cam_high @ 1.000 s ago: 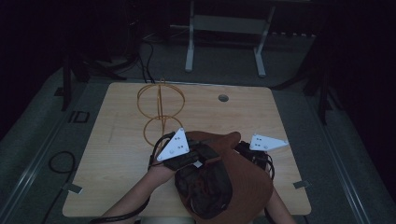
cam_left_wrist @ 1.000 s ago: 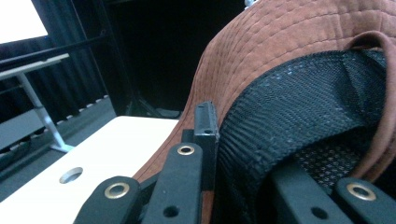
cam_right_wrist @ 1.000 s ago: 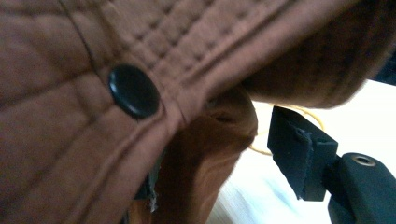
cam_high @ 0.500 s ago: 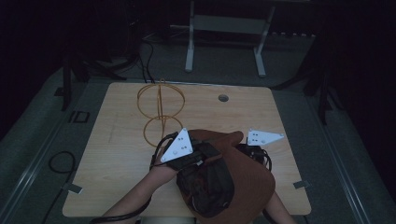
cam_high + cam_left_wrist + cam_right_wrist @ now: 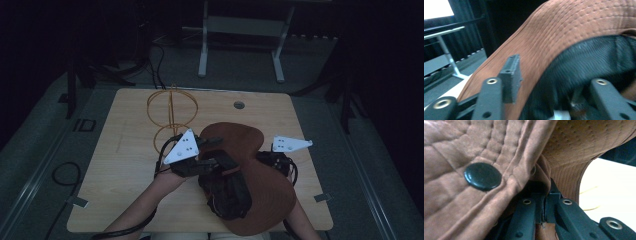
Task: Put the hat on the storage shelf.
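The right gripper had its two black jaws pressed together on a fold of the brown hat, the soft fabric bunched and pinched between the pads. Just left of that fold in the right gripper view sat a dark round button on the quilted cloth. From above, this gripper lay at the right edge of the hat, its pale three-cornered plate pointing away to the right.

The left gripper had just been opening its jaws. They stood apart (one pad bare against the stitched brim, touching nothing that could be seen), with the hat's black lining lying between them, not squeezed. In the high view this gripper rested at the hat's left side, beside the dark lined opening, the person's left hand and forearm coming in from the bottom.

The hat lay on the right half of the wooden table, near the person's edge, brim spread wide. A gold wire stand stood upright behind the left gripper, close by but apart from the hat.
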